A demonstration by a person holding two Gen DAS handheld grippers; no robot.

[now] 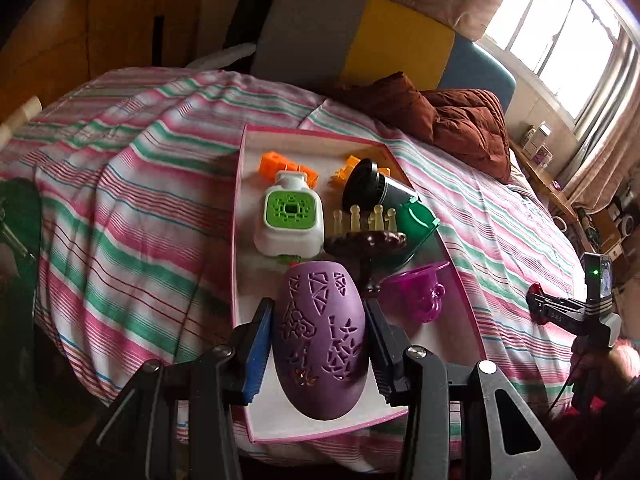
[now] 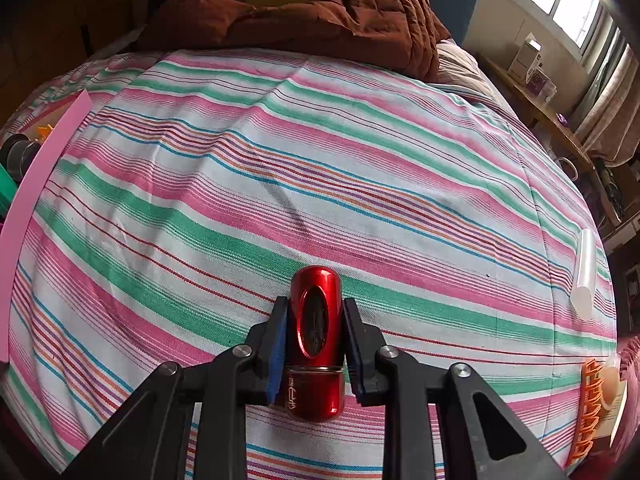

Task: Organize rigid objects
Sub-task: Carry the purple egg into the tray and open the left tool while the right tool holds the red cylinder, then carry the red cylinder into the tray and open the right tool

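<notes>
Between the left tongs (image 1: 320, 344), clamped from both sides, a purple cut-out egg shell (image 1: 320, 344) hangs over the near end of the pink-rimmed tray (image 1: 239, 200) on the striped bed (image 1: 120, 200); white-green box (image 1: 290, 216), pink cup (image 1: 416, 292) beyond. Right tongs (image 2: 316, 344) grip a red metal cylinder (image 2: 316, 340) above the bedspread; clear tube (image 2: 585, 276) far right
</notes>
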